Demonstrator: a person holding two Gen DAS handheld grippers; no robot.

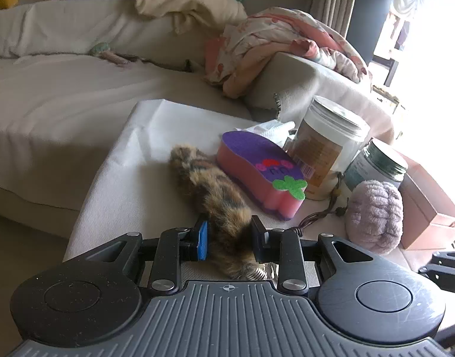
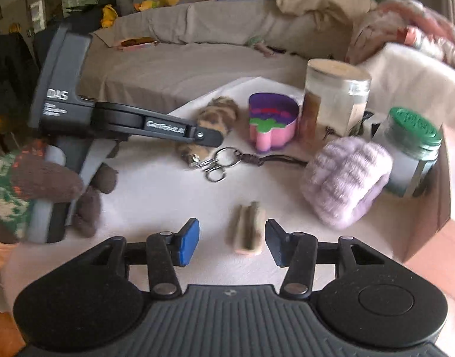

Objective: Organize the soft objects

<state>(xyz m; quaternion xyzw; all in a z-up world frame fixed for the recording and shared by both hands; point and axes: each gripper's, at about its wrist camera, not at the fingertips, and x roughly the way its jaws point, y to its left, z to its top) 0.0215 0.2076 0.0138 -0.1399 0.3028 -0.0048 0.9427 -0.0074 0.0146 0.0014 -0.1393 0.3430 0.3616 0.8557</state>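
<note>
A brown furry tail toy [image 1: 209, 190] lies on the white table cloth [image 1: 144, 148], and my left gripper [image 1: 228, 238] has its jaws around the toy's near end, touching the fur. In the right wrist view the left gripper [image 2: 209, 138] reaches over the same tail [image 2: 218, 113]. A pink and purple sponge [image 1: 257, 169] lies beside the tail; it also shows in the right wrist view [image 2: 272, 122]. A lilac knitted ball [image 1: 376, 214] sits to the right, also in the right wrist view [image 2: 346, 178]. My right gripper [image 2: 231, 244] is open, with a small beige soft piece [image 2: 246, 229] between its fingers.
Two jars [image 1: 325, 145] [image 1: 376, 166] and a pink box [image 1: 429, 208] stand at the back right. A keyring with a cord [image 2: 221, 163] lies mid-table. The sofa [image 1: 64, 68] with blankets and cushions is behind. A gloved hand [image 2: 34, 184] holds the left gripper.
</note>
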